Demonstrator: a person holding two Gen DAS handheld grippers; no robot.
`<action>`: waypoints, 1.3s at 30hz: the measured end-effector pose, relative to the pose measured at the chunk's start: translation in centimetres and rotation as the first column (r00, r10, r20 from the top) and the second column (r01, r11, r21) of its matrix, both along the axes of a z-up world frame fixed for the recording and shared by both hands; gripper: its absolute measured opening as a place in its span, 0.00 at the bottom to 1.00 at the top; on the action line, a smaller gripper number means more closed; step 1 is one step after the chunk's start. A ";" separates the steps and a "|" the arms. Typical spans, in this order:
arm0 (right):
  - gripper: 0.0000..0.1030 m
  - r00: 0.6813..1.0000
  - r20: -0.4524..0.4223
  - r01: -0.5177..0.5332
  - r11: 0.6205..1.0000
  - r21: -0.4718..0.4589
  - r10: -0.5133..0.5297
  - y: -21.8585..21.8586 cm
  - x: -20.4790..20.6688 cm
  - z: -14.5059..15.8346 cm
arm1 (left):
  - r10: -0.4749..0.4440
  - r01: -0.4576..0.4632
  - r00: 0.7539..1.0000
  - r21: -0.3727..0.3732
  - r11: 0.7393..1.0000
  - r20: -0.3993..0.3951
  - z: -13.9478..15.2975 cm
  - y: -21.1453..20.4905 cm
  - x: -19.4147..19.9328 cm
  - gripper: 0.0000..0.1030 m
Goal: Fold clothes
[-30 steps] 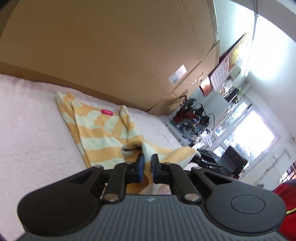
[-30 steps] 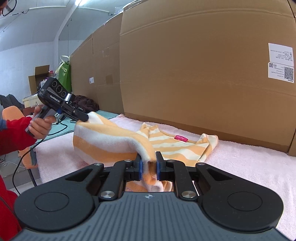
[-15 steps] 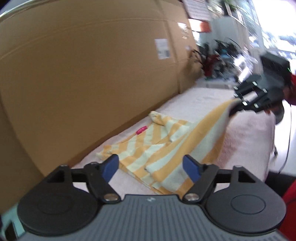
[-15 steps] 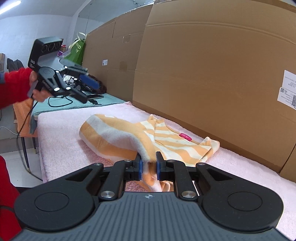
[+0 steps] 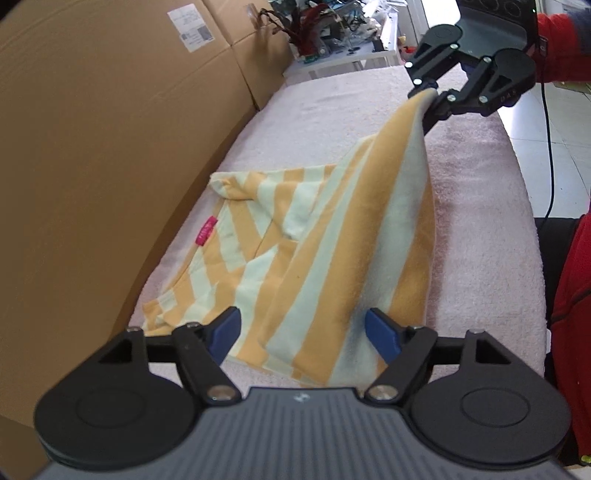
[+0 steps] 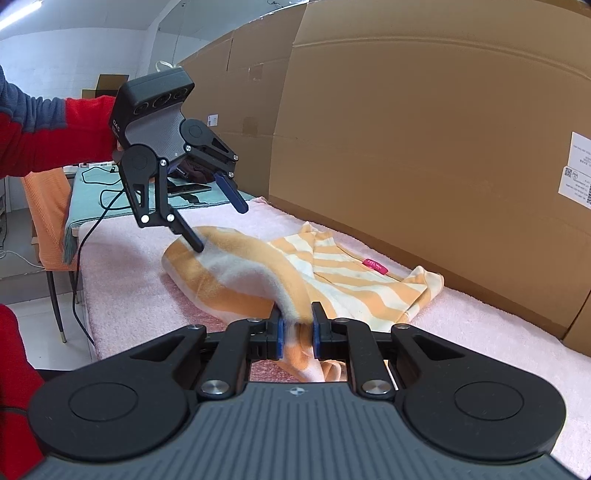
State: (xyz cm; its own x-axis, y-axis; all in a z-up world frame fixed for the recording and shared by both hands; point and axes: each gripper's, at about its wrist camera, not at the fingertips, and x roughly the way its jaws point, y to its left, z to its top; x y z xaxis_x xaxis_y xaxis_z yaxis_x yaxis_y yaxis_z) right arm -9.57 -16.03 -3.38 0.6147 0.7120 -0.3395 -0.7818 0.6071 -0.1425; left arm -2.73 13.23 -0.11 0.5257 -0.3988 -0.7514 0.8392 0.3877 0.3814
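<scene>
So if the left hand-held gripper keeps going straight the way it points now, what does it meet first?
Most likely the striped garment: the left hand-held gripper is open and the raised cloth fills the gap ahead. In the right wrist view its lower finger looks already at the fabric, though depth is unclear.

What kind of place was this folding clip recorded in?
Probably a workshop or lab space, not a home: tall cardboard sheets wall a towel-covered table, with a cluttered equipment bench behind.

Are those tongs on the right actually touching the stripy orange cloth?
Touching. In the right wrist view the right tongs are closed on a fold of the striped cloth, and the fabric fills the space between the blue pads.
</scene>
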 end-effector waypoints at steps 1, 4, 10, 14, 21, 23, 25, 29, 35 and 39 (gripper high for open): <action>0.15 1.000 0.000 -0.002 1.000 0.001 0.002 0.0 0.1 0.1 | -0.010 0.010 1.000 0.007 1.000 -0.009 -0.2 -0.2 0.1 0.80; 0.14 1.000 -0.005 -0.006 1.000 0.004 0.006 0.1 0.4 0.1 | -0.027 0.030 0.997 0.032 0.999 -0.067 -1.3 -0.5 1.1 0.81; 0.14 1.000 -0.017 -0.007 1.000 -0.005 0.007 0.3 0.5 0.1 | -0.002 -0.008 0.982 -0.048 0.999 -0.191 -2.1 0.7 3.9 0.87; 0.14 1.000 -0.024 0.005 1.000 -0.015 -0.005 0.1 0.4 0.1 | -0.001 -0.031 0.959 -0.107 0.994 -0.282 -2.6 1.3 5.5 0.82; 0.15 0.999 -0.027 0.027 0.999 -0.021 -0.028 0.0 0.1 0.0 | 0.004 -0.047 0.963 -0.151 0.987 -0.271 -1.7 1.9 3.7 0.32; 0.15 0.999 -0.024 0.024 1.000 -0.020 -0.025 0.0 0.1 0.2 | 0.013 -0.056 0.966 -0.159 0.986 -0.259 -1.4 2.1 3.1 0.22; 0.15 1.000 -0.019 0.024 0.999 -0.023 -0.025 0.0 0.0 0.3 | 0.027 -0.071 0.966 -0.166 0.984 -0.257 -1.1 2.2 2.7 0.20; 0.15 1.000 -0.016 0.016 0.999 -0.034 -0.016 -0.2 -0.6 0.6 | 0.046 -0.094 0.970 -0.195 0.976 -0.238 -0.3 3.0 1.4 0.20; 0.15 1.000 0.005 -0.001 0.997 -0.077 0.001 -0.2 -1.9 0.2 | 0.066 -0.126 0.971 -0.259 0.958 -0.228 0.2 4.1 -1.2 0.20; 0.15 1.000 0.015 0.006 0.996 -0.091 -0.004 -0.3 -2.4 -0.1 | 0.083 -0.147 0.973 -0.300 0.943 -0.217 -0.1 4.4 -3.2 0.20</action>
State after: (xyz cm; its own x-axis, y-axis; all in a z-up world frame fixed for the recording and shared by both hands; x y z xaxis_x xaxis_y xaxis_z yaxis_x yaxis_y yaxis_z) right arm -12.00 -16.30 -3.52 0.6238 0.6756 -0.3931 -0.7761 0.5950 -0.2090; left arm -5.88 17.67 -0.25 0.4352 -0.5753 -0.6926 0.8276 0.5585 0.0560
